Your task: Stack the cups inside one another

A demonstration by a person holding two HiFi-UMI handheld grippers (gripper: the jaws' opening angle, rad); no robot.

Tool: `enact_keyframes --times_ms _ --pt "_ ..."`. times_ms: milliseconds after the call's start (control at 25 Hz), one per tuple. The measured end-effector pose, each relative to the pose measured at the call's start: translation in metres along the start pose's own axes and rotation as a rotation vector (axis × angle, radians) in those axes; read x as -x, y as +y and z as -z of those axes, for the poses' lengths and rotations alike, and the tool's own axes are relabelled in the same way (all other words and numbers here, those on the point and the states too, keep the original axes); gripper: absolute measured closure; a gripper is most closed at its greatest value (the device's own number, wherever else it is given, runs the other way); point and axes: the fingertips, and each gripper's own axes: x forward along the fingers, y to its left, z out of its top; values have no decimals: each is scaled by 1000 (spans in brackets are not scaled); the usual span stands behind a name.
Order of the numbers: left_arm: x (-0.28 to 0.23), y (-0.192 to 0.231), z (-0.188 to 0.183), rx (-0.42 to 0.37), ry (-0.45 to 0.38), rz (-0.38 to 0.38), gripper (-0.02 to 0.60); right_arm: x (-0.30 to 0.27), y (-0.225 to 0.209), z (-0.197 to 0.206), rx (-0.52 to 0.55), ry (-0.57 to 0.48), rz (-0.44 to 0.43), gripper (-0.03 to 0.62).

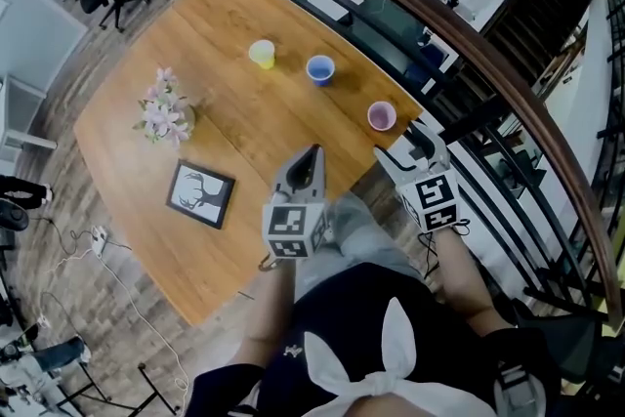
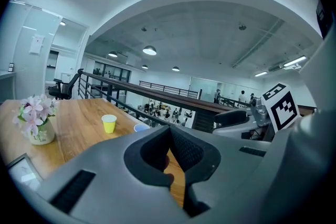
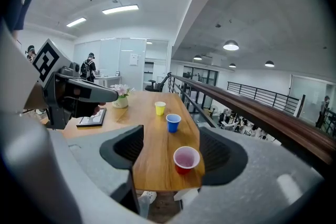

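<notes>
Nearest, left tool (image 1: 312, 153) pinched together above the bench's (image 1: 244, 127) near edge; right tool (image 1: 407, 147) spread wide, empty, just off its corner. Red cup (image 1: 382, 116), blue cup (image 1: 320, 69), yellow cup (image 1: 262, 54) spaced apart along the edge by the railing (image 1: 493, 42); bare wood alongside.

Table (image 3: 157, 150) smooth varnished wood; red cup (image 3: 186, 159), blue cup (image 3: 172, 122), yellow cup (image 3: 160, 108) smooth plastic; handrail (image 3: 252, 107) polished wood

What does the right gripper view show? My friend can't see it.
The open right hand-held gripper points at a red cup near the edge of the wooden table, not touching it. A blue cup and a yellow cup stand farther along in a row.
</notes>
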Motion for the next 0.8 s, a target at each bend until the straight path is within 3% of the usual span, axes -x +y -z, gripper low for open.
enact_keyframes --times_ms 800 --pt "-50 37 -5 -2 55 11 572 -65 -24 31 -19 111 -26 261"
